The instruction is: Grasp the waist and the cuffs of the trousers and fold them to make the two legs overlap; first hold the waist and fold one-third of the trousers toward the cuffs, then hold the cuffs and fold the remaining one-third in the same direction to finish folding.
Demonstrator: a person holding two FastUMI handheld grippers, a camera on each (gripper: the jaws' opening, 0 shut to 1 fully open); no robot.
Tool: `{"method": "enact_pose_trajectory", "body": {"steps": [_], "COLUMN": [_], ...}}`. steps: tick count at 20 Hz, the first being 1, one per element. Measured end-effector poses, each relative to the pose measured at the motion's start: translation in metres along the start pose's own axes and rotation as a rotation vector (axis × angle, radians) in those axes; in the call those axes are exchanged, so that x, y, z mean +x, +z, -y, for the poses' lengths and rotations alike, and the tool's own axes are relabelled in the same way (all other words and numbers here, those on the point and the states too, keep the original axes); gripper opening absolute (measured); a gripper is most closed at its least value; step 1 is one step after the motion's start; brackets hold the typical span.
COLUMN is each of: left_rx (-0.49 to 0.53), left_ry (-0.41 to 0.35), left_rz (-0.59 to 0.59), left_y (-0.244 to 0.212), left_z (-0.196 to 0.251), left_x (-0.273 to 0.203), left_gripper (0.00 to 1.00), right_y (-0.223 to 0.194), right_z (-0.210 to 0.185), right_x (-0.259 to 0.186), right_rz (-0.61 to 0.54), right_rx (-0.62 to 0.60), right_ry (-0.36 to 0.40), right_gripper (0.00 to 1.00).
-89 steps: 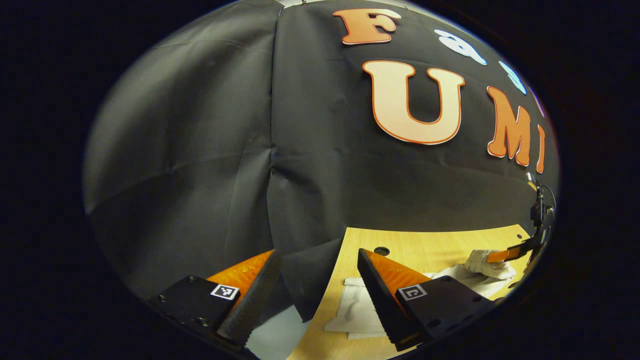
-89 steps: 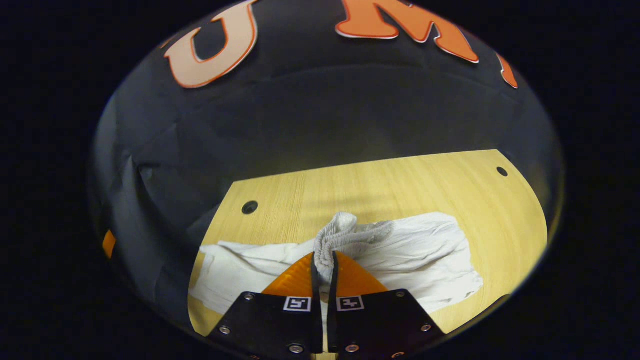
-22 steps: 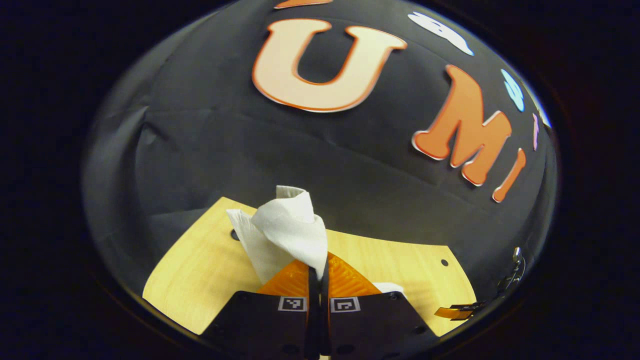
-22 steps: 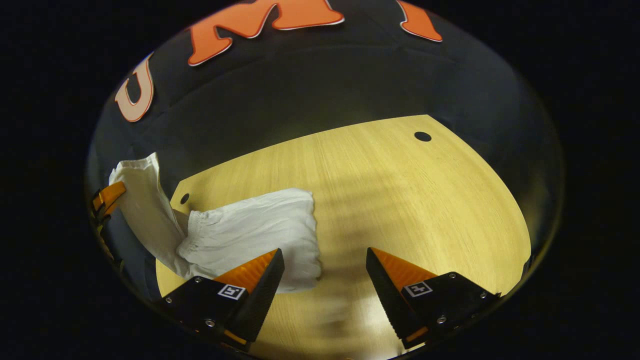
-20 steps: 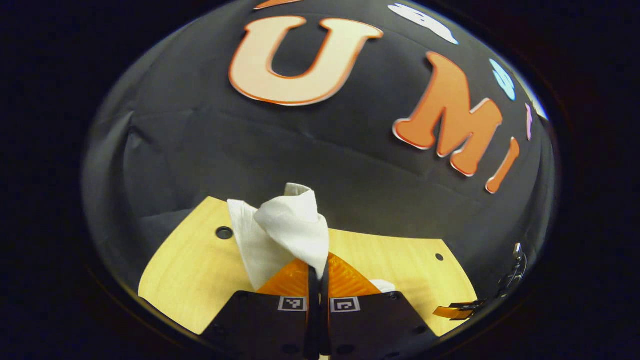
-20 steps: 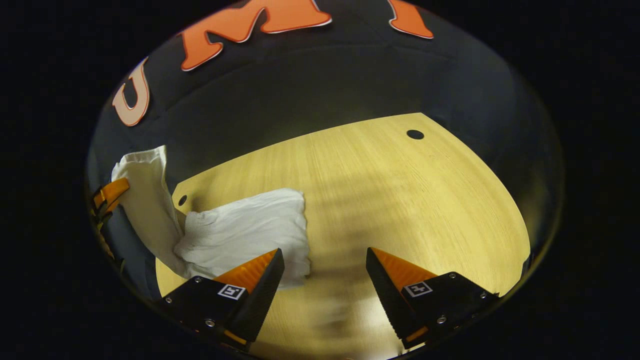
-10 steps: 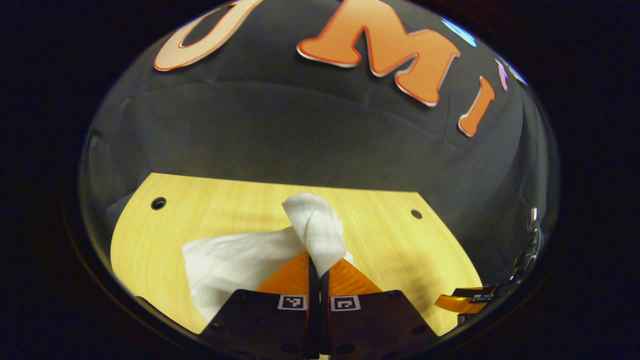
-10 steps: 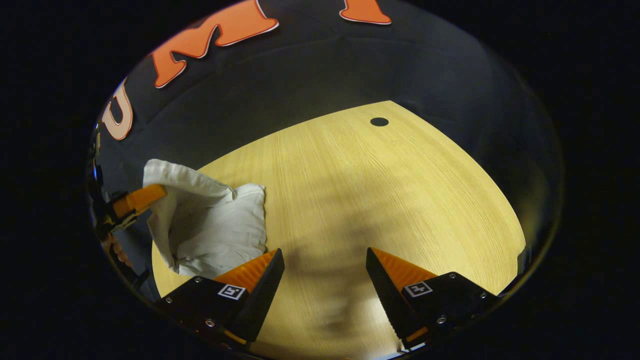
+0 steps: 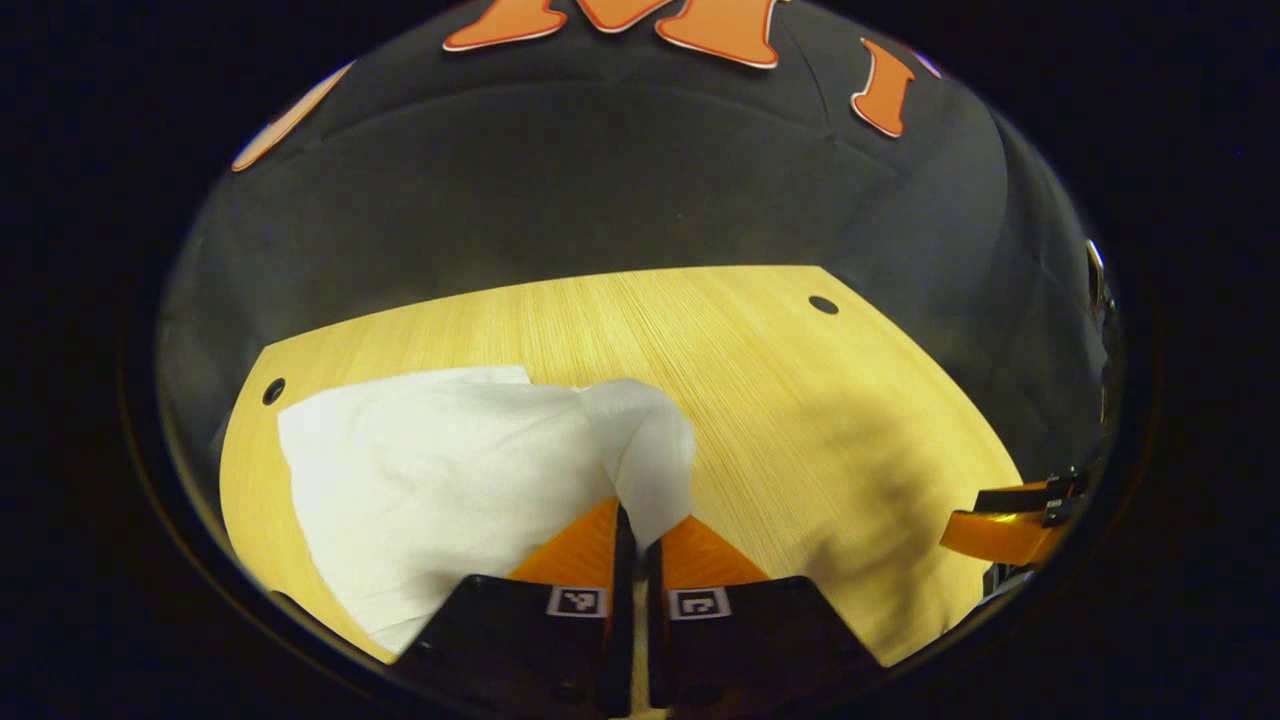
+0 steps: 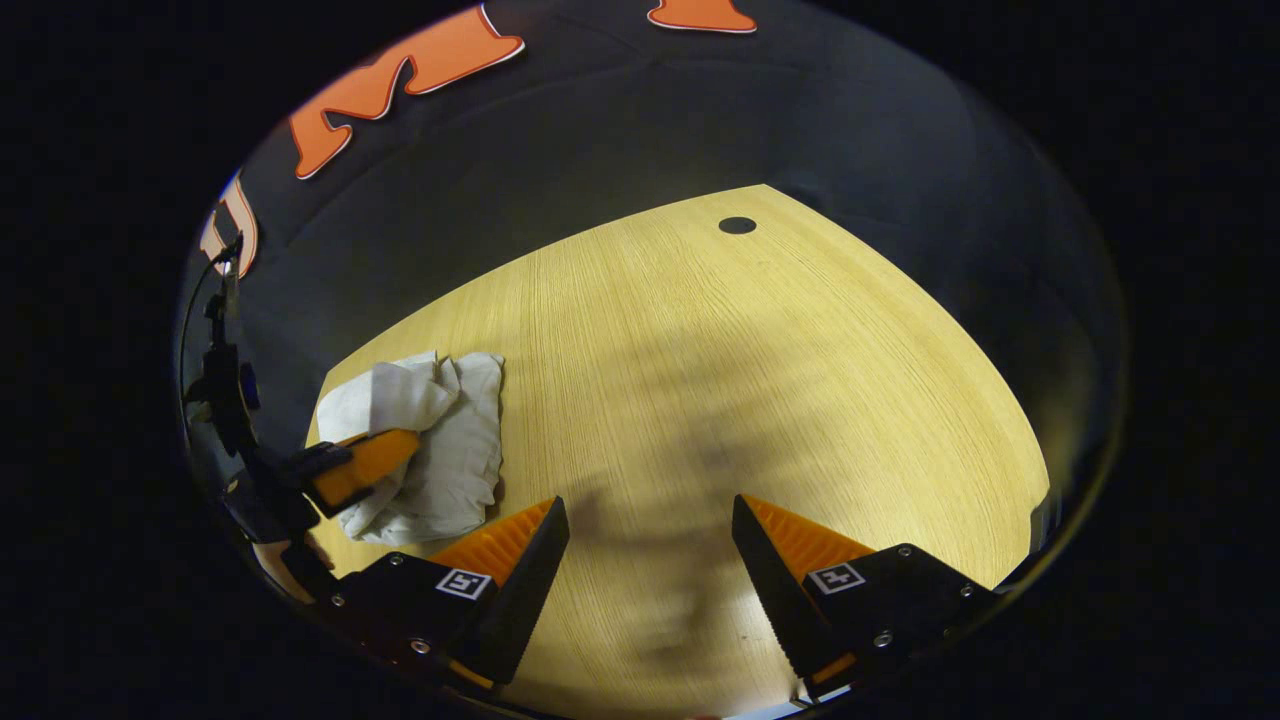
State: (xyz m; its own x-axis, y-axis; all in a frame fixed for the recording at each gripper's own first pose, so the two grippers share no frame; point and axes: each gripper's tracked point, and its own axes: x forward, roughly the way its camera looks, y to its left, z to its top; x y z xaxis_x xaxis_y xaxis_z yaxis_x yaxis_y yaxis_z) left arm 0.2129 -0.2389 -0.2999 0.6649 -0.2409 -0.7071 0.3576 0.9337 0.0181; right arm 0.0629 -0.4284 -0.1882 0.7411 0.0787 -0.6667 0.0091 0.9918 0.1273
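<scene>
Our left claw [image 9: 634, 520] is clenched on a bunched fold of the white trousers [image 9: 440, 480]: the cloth rises straight out from between its two fingers and then spreads away ahead and to its left, lying flat on the table [image 9: 760, 400]. Everything the coming move turns on sits on that one side. The folded stack is left of the claw's line, and bare table lies to its right.

In the right gripper view the trousers [image 10: 440, 450] show as a compact, nearly square bundle, so we judge the cuff end is already brought over the rest and what remains is to lay it down and let go. The long edge of the bundle runs away from the left claw [image 10: 375, 460], so setting the held fold down to the left and forward should square it with the layers beneath.

Our right claw [image 10: 650, 530] is released, jaws spread wide, holding nothing. The bundle lies off to its left, just past its left finger, with only bare table ahead of it. The left claw is plainly the nearer one and the one in contact; the right could press the stack flat if we swing it leftward.
</scene>
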Motion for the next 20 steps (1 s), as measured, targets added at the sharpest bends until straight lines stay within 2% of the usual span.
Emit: {"method": "enact_pose_trajectory", "body": {"steps": [2, 4, 5, 7, 10, 13, 18, 20], "left_rx": [0.014, -0.006, -0.025, -0.027, -0.016, 0.002, -0.02, -0.043], "left_ry": [0.01, -0.01, -0.031, -0.011, 0.028, 0.103, 0.231, 0.286], "left_rz": [-0.002, 0.0, 0.004, 0.021, 0.089, 0.201, 0.384, 0.457], "left_y": [-0.004, -0.006, -0.005, -0.002, 0.009, 0.037, 0.067, 0.056], "left_z": [0.003, 0.012, 0.019, 0.019, 0.002, -0.035, -0.113, -0.122], "left_x": [0.001, -0.002, -0.004, -0.009, -0.029, -0.067, -0.143, -0.149], "left_gripper": [0.38, 0.43, 0.62, 1.0, 1.0, 1.0, 1.0, 1.0], "right_y": [-0.001, -0.002, -0.002, -0.001, 0.01, 0.029, 0.078, 0.098], "right_z": [0.0, -0.004, -0.006, -0.011, -0.02, -0.038, -0.069, -0.082], "right_x": [-0.001, -0.001, -0.001, -0.002, -0.008, -0.015, -0.042, -0.058], "right_rz": [-0.004, -0.006, -0.008, -0.007, 0.021, 0.07, 0.205, 0.279], "right_rx": [-0.009, -0.013, -0.016, -0.027, -0.064, -0.082, -0.108, -0.142], "right_ry": [0.008, 0.018, 0.023, 0.035, 0.046, 0.066, 0.099, 0.11], "right_gripper": [0.99, 0.99, 0.99, 0.99, 0.99, 0.99, 0.99, 0.98]}}
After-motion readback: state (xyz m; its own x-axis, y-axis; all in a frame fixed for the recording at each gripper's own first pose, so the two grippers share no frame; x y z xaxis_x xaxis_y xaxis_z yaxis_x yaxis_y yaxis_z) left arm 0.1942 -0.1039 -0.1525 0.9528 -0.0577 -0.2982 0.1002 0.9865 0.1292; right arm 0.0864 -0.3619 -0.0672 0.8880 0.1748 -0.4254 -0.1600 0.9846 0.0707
